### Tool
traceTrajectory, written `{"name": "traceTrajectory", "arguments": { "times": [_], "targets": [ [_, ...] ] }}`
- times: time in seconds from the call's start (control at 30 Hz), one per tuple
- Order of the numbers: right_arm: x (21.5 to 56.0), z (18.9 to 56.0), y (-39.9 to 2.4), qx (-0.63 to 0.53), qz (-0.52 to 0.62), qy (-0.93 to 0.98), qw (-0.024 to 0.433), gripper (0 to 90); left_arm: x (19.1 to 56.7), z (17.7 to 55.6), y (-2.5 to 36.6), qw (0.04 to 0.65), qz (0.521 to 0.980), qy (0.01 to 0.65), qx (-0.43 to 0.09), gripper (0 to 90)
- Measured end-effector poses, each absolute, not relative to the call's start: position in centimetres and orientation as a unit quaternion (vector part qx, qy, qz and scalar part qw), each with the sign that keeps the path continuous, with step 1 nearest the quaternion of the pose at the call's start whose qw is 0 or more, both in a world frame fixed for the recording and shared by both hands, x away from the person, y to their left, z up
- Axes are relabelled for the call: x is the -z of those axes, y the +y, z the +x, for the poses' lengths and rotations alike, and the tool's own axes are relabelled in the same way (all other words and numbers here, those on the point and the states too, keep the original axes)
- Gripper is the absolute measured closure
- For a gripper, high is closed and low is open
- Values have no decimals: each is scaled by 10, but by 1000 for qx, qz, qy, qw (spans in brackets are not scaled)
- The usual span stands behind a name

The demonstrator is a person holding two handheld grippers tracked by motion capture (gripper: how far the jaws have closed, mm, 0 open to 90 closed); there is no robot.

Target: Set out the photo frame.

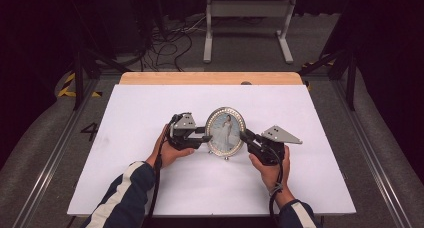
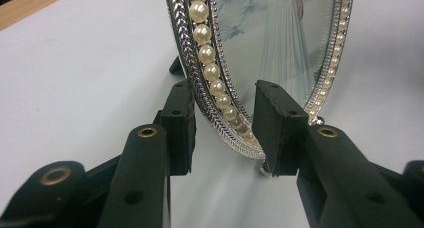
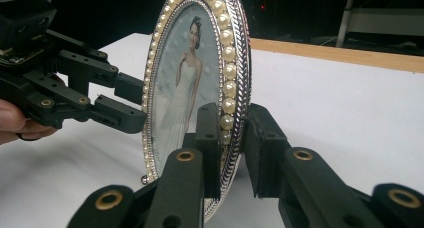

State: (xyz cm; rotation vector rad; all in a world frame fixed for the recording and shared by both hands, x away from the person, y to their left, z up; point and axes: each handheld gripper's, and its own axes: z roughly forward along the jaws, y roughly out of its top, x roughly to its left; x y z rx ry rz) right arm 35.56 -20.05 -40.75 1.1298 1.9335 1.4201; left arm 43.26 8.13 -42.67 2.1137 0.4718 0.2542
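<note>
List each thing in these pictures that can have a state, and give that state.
Oval silver pearl-rimmed picture frame: upright on the table.
Left hand-held gripper: jaws astride the frame's rim, small gaps showing.
Right hand-held gripper: shut on the frame's rim.
White table sheet: flat.

The high view is looking forward and down from above the person's side of the tabletop, taking in the whole white surface with the oval picture frame near its middle. The left gripper view is riding on the left tool, sitting very close to the picture frame and facing its rim edge-on from the frame's left. The right gripper view is riding on the right tool, equally close, facing the picture frame from its right and taking in the left tool beyond the frame. All three views are sharing the frame and the white tabletop around it.
</note>
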Motion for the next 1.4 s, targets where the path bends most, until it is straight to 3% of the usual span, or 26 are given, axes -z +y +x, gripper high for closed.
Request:
{"name": "traceTrajectory", "arguments": {
  "times": [0.2, 0.5, 0.77, 1.4],
  "targets": [
    [407, 353, -202, -517, 411, 709, 247, 714, 424, 434, 80, 482, 844, 204, -114, 550],
    [410, 343, -203, -498, 404, 728, 243, 716, 421, 444, 81, 508, 824, 227, -106, 454],
    [418, 348, -199, -486, 406, 738, 235, 748, 422, 444, 75, 505, 835, 197, -93, 598],
    [419, 360, -196, -487, 409, 740, 219, 744, 419, 434, 88, 487, 844, 199, -102, 681]
  ]
}}
